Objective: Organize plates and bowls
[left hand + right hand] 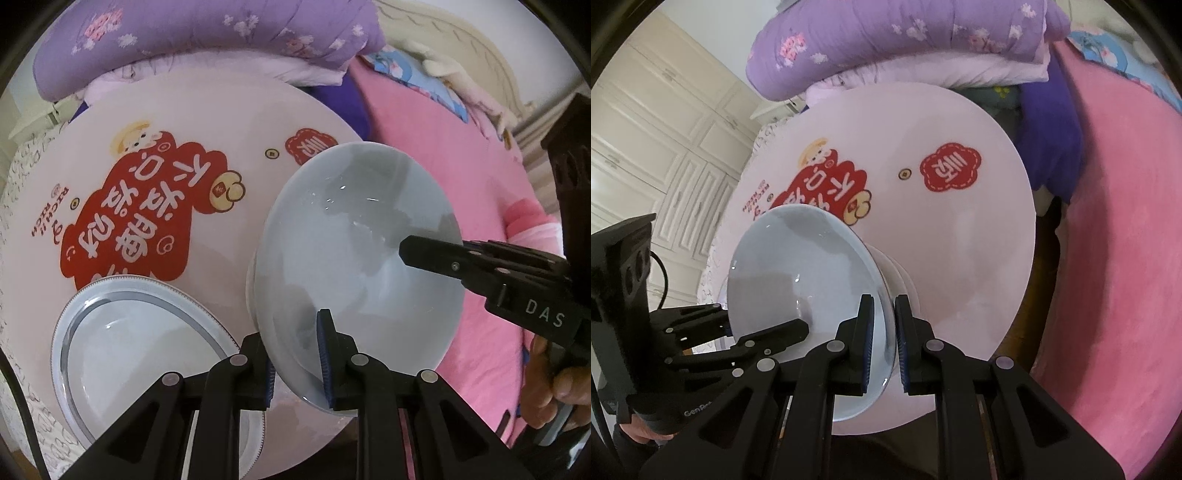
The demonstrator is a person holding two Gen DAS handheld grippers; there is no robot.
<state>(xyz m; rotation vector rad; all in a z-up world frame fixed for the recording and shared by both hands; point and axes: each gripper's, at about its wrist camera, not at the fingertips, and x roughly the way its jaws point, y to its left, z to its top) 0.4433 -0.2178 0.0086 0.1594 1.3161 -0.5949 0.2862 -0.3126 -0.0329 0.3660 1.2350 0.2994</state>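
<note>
A pale blue bowl point(354, 266) is held above the round pink table point(229, 122) by both grippers at opposite rims. My left gripper point(295, 354) is shut on its near rim, one finger inside and one outside. My right gripper point(884, 339) is shut on the other rim of the same bowl point(798, 266); it also shows in the left wrist view point(436, 254). A white plate with a grey patterned rim point(140, 354) lies on the table at the lower left. The left gripper shows in the right wrist view point(764, 336).
The table point(960, 240) carries a red cartoon print. A pink bed cover point(461, 192) lies to the right, with a folded purple quilt point(207, 40) behind the table. White cupboard doors point(665, 140) stand at the left.
</note>
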